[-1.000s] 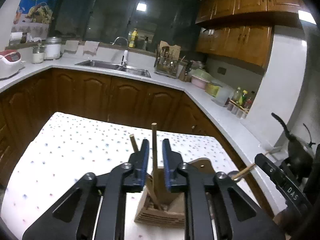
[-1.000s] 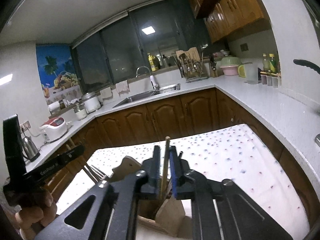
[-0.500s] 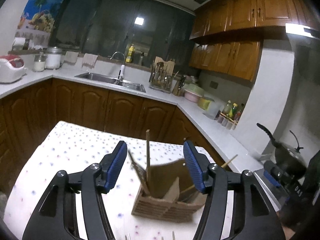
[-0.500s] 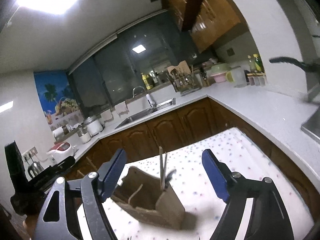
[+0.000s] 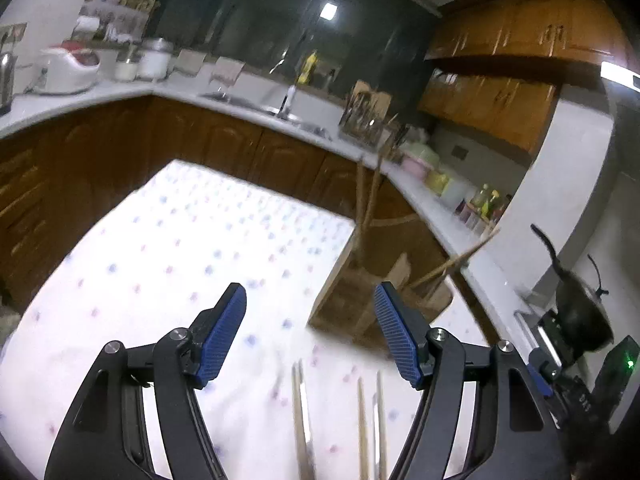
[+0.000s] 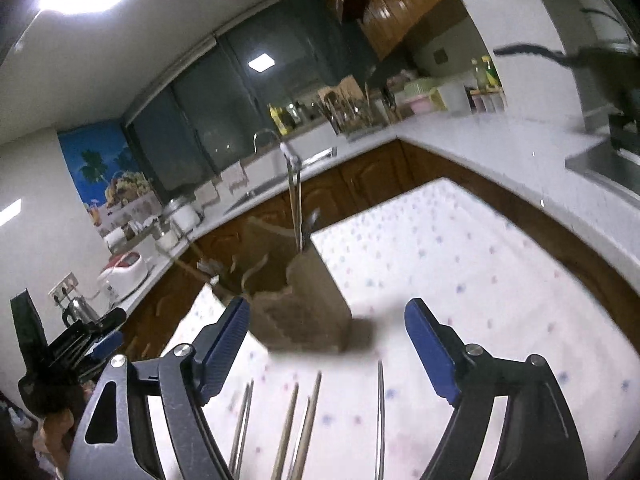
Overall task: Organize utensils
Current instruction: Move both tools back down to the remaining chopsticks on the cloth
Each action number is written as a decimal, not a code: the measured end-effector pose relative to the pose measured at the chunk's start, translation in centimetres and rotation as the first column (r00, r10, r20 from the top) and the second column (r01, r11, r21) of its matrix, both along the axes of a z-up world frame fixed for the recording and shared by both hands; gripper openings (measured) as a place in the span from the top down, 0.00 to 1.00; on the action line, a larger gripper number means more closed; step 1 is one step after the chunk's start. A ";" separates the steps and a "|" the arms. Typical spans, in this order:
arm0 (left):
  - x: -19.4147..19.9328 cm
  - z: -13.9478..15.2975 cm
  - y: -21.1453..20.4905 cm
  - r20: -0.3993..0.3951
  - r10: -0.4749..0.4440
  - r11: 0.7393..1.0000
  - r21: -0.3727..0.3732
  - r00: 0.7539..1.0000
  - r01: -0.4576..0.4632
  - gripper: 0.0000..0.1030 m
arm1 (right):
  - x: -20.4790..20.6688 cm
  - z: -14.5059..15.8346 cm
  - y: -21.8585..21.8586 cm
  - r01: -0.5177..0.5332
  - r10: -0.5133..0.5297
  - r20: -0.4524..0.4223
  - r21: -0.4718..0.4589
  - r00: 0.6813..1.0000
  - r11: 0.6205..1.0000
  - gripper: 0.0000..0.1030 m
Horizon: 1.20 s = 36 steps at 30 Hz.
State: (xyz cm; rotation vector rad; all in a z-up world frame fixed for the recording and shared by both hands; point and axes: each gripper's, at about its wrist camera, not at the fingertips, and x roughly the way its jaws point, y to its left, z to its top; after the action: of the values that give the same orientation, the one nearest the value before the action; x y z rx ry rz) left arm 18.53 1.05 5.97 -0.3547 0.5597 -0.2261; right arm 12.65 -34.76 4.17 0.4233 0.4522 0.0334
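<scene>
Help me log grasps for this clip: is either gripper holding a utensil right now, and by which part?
Nothing is held. The left gripper, its jaws opening, and the right gripper have only air between their pads. The loose chopsticks lie on the tablecloth.

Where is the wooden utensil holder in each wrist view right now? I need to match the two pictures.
Left wrist view: wooden utensil holder sits right of centre, at the far right edge of the dotted tablecloth, beyond the right pad.
Right wrist view: the holder is centre-left, just past the left pad.
Shared landmark: the yellow bottle by the window behind the sink.
</scene>
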 end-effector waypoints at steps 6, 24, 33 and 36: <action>-1.8 -3.1 0.9 -0.080 0.018 1.000 0.005 0.997 -0.017 0.34 | -2.3 -2.0 1.0 -0.019 0.019 -0.044 -0.002 0.999 1.000 0.20; -3.2 -8.5 -0.9 -0.246 -0.065 0.991 0.101 0.967 0.093 0.34 | -3.5 -7.1 1.9 -0.039 0.033 -0.203 -0.023 0.979 0.999 0.20; -1.8 -10.7 -5.0 -0.315 -0.075 0.953 0.255 0.946 0.161 0.35 | -3.0 -8.1 2.8 -0.081 0.054 -0.251 -0.096 0.966 0.992 0.27; -1.0 -11.7 -5.6 -0.347 -0.073 0.941 0.286 0.935 0.180 0.39 | -2.4 -8.8 3.1 -0.095 0.053 -0.299 -0.128 0.953 0.987 0.44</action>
State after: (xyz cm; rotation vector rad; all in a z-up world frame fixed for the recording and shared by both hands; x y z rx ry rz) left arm 17.49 -4.54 -5.68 -0.0426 0.9423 -0.1998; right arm 10.25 -31.67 -4.62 0.2719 0.7613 0.0108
